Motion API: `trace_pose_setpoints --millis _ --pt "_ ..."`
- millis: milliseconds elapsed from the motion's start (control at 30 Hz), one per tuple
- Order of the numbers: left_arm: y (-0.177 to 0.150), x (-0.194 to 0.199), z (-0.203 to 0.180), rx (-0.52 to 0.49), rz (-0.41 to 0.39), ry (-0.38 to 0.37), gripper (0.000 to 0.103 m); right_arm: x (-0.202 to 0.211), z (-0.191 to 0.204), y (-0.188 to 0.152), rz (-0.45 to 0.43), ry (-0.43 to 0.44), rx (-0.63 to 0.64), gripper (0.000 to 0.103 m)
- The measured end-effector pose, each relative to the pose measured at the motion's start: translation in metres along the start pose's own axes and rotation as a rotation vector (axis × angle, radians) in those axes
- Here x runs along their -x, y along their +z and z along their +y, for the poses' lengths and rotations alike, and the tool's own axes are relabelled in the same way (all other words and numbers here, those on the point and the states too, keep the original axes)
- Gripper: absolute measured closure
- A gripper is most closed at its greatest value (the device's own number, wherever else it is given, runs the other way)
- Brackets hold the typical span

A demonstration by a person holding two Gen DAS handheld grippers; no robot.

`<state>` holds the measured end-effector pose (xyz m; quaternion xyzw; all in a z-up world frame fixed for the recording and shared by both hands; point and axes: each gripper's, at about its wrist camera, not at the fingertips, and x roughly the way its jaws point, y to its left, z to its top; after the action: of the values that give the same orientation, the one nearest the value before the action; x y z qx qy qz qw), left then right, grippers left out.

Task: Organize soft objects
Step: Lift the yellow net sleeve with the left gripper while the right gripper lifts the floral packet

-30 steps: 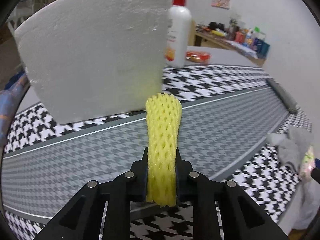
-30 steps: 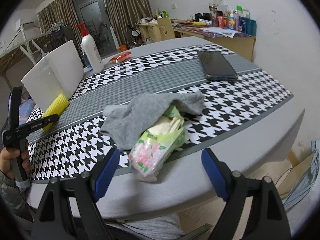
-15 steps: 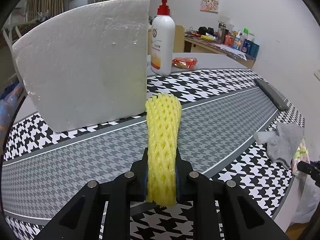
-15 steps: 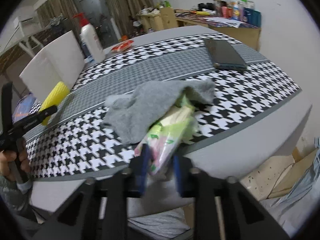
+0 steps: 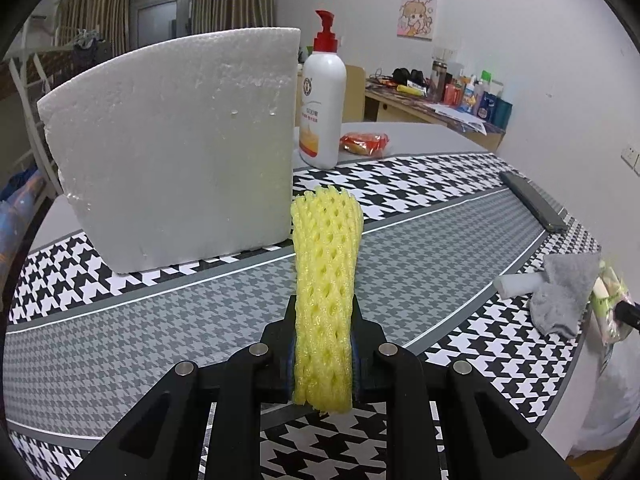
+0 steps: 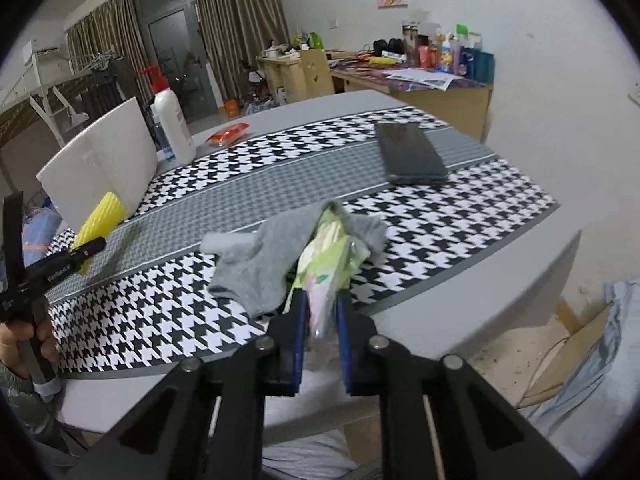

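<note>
1. Right gripper [image 6: 322,320] has just been closing: a second ago its jaws stood wide either side of the tissue pack [image 6: 326,264], and now the blue pads are pinched on the pack's near end.
2. Tilting up from the table edge, the pack carries the grey sock [image 6: 260,264] draped over its far end, so the sock may ride along or slide off as it goes.
3. Left gripper [image 5: 323,356] is clamped on the yellow foam net [image 5: 326,280], just as it was a second ago, holding it above the houndstooth runner [image 5: 160,320].
4. Beyond the net stands the white foam block [image 5: 172,152], which sat closer to this camera a moment back; the lotion bottle [image 5: 322,108] is just behind it.
5. A dark phone [image 6: 410,154] lies well apart from all this on the runner's far side.
6. With both hands now loaded, I'd say picking up is done for these two pieces and placing comes next; the sock remains unsorted.
</note>
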<state>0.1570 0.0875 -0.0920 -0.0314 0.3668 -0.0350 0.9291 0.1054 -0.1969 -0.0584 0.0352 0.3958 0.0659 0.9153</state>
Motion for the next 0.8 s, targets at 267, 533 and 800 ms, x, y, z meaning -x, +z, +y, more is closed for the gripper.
trace_pose_setpoints --millis 267,533,800 --pt "0.001 0.005 -0.005 -0.017 -0.014 -0.009 0.082 0.004 0.002 -0.002 -0.021 0.017 0.017 0.094" --pt "0.004 0.013 -0.010 -0.030 -0.033 -0.021 0.082 0.026 -0.005 -0.001 -0.079 0.018 -0.007 0.094" --pt "0.007 0.034 -0.014 -0.040 -0.069 -0.036 0.082 0.036 -0.001 0.008 -0.144 0.010 0.006 0.094"
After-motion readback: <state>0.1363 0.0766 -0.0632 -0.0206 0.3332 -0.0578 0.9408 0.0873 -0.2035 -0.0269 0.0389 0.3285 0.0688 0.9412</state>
